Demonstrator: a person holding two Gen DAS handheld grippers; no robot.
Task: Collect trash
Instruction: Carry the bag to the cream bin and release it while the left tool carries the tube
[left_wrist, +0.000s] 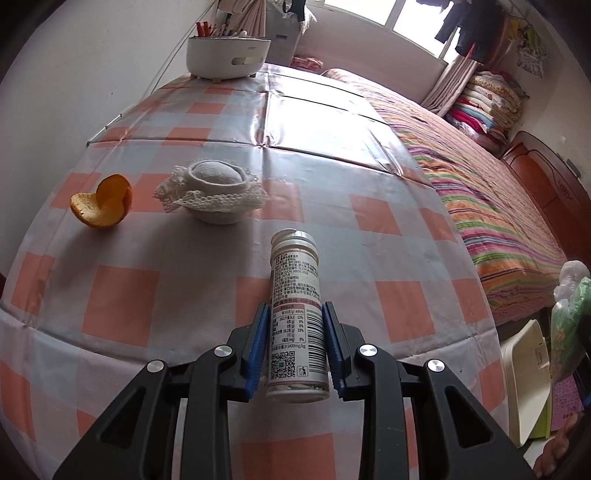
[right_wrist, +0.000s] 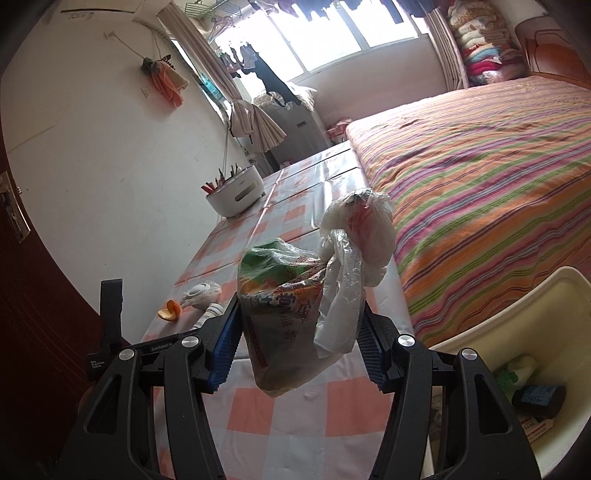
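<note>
With the left gripper (left_wrist: 294, 332) grasping the bottle (left_wrist: 296, 321) and the right gripper (right_wrist: 297, 334) clenched on the plastic bag (right_wrist: 295, 314), both probably go next to the bin (right_wrist: 546, 295).

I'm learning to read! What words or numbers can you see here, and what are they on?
"GenRobot.AI": on the other tool's black body, lower left in the right wrist view.
"Data Acquisition System": small tag on that same tool, barely readable.
"400-": red strip on the bottle; the remaining digits are blurred.
Bottle's small print, barcode, QR code: too small.
Plastic bag: large Chinese characters, crumpled, not clearly readable.
</note>
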